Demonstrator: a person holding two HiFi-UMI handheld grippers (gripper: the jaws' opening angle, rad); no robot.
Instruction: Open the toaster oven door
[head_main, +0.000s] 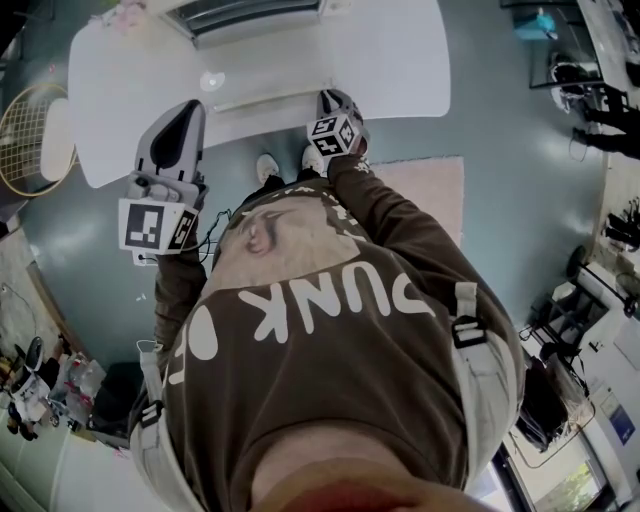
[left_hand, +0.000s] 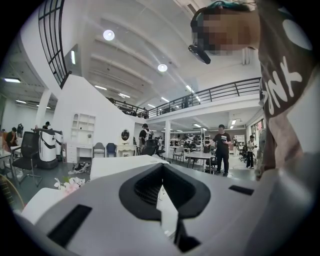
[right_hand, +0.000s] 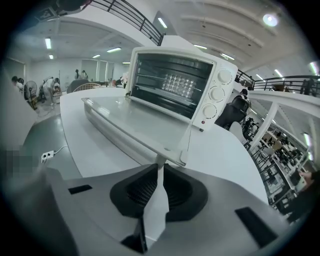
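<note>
Table (head_main: 120, 70): white, across the top of the head view; it carries the oven.
Toaster oven (right_hand: 175, 80): upper centre of the right gripper view, knobs on its right side.
Door (right_hand: 135, 120): already swung down flat, reaching towards the lower centre, so the opening looks done. Best let it rest on its hinges without pressing down on it.
Handle (right_hand: 117, 134): bar under the door's near edge. Backing straight away should avoid knocking it.
Right gripper (right_hand: 160, 167): level, pointing at the oven, tips just below the handle's right bracket. Claw pressed together and empty.
Left gripper (left_hand: 161, 186): raised, aimed across the room away from the oven. Claw pressed together and empty.
</note>
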